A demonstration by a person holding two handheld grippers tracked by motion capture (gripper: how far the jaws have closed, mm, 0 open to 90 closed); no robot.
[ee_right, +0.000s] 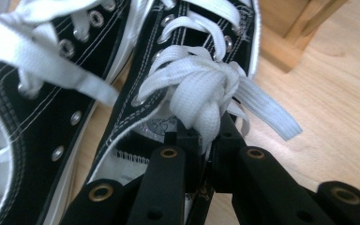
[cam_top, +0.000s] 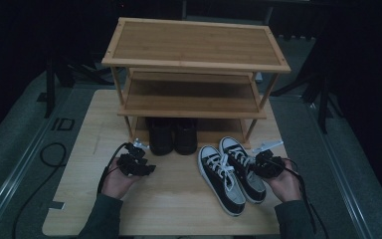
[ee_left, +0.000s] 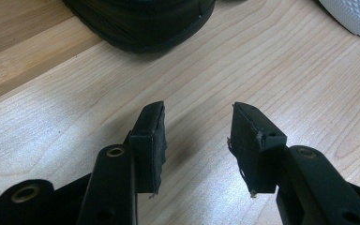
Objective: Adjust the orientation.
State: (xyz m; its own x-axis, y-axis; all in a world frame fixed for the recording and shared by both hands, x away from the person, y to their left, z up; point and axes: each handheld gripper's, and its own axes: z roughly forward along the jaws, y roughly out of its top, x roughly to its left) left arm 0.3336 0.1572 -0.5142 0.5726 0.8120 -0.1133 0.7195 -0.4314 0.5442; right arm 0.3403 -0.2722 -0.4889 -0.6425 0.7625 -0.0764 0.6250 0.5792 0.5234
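A pair of black canvas sneakers with white laces stands on the table right of centre, the left sneaker [cam_top: 221, 181] beside the right sneaker [cam_top: 235, 149]. My right gripper [cam_top: 256, 167] sits at the right sneaker's outer side. In the right gripper view the gripper [ee_right: 208, 136] is shut, pinching the white lace bow [ee_right: 201, 89] at the right sneaker's [ee_right: 145, 112] opening. My left gripper [cam_top: 142, 158] hovers low over the table left of centre. It [ee_left: 198, 140] stands open with bare wood between the pads.
A three-tier wooden shoe rack [cam_top: 194, 47] stands at the back of the wooden table [cam_top: 169, 204]. A pair of black shoes [cam_top: 171, 137] sits on its lowest shelf, just ahead of my left gripper; one black shoe [ee_left: 145, 23] is close. Cables trail off both grippers.
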